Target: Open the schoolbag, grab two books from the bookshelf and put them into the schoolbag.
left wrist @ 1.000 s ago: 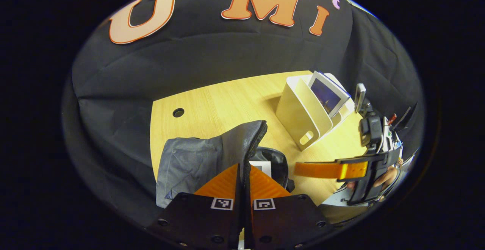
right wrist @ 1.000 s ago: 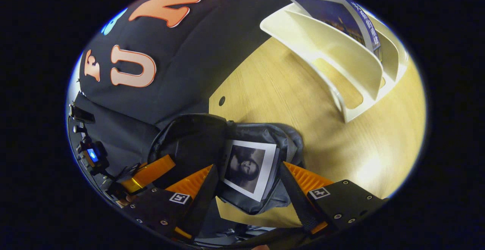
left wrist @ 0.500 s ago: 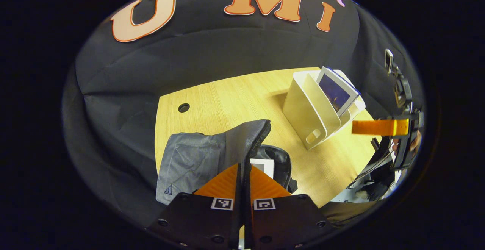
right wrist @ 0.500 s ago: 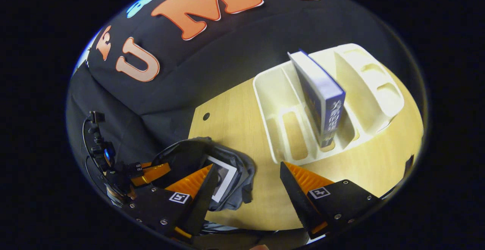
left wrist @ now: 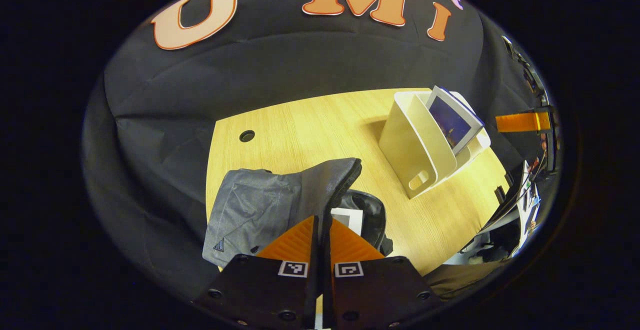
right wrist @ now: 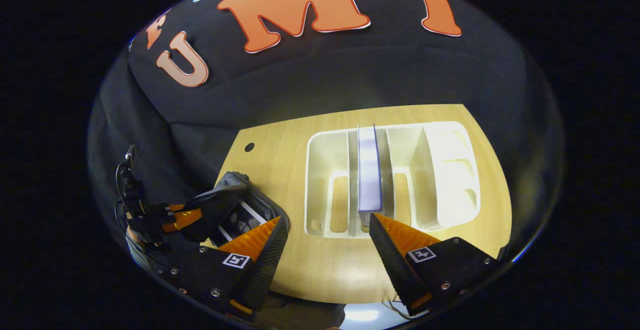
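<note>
Left gripper [left wrist: 320, 230] jaws clamped on schoolbag [left wrist: 280, 205] flap, right gripper [right wrist: 325, 240] jaws apart before book [right wrist: 369, 175].

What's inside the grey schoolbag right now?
Inside the open grey fabric schoolbag, one white-bordered book with a dark cover picture shows through the mouth. The raised flap, pinched by the left gripper, hides the bag's depths, so anything beneath cannot be seen.

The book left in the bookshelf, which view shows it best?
The left gripper view: the book shows its blue cover, leaning in the bookshelf. The right gripper view looks down on its thin top edge alone.
</note>
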Tool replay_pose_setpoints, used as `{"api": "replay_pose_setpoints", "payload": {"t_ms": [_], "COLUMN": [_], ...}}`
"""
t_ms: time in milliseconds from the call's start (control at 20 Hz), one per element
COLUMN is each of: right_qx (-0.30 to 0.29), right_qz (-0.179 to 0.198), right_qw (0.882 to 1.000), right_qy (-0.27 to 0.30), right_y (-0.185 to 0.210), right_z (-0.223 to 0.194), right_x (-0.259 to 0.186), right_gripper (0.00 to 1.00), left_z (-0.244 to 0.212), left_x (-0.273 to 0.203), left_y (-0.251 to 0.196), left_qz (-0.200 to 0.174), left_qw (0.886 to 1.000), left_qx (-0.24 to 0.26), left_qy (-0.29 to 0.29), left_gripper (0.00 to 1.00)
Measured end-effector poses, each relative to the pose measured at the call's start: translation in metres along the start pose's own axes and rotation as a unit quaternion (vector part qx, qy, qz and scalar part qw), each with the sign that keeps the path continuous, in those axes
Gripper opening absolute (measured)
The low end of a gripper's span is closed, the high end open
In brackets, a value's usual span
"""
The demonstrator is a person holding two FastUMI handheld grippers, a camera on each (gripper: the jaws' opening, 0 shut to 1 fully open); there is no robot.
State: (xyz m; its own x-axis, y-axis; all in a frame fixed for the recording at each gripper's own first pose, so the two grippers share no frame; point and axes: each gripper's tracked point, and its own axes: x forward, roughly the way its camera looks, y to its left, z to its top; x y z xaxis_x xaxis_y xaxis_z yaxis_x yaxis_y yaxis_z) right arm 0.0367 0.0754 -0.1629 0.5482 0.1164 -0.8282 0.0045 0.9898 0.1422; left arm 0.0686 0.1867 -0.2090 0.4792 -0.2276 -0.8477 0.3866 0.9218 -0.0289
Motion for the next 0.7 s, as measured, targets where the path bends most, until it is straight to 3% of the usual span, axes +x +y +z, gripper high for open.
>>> {"api": "replay_pose_setpoints", "payload": {"t_ms": [500, 700], "right_qx": [-0.014, -0.001], "right_qz": [-0.002, -0.002], "right_qw": [0.996, 0.994], "right_qy": [0.087, 0.113], "right_y": [-0.025, -0.032], "right_z": [0.031, 0.036], "right_x": [0.064, 0.088], "right_gripper": [0.95, 0.81], "left_z": [-0.004, -0.009], "left_x": [-0.002, -0.007], "left_y": [0.006, 0.010], "left_qz": [0.046, 0.065], "left_qw": [0.998, 0.996], "left_qx": [-0.033, -0.059], "left_qy": [0.008, 0.011], "left_gripper": [0.05, 0.06]}}
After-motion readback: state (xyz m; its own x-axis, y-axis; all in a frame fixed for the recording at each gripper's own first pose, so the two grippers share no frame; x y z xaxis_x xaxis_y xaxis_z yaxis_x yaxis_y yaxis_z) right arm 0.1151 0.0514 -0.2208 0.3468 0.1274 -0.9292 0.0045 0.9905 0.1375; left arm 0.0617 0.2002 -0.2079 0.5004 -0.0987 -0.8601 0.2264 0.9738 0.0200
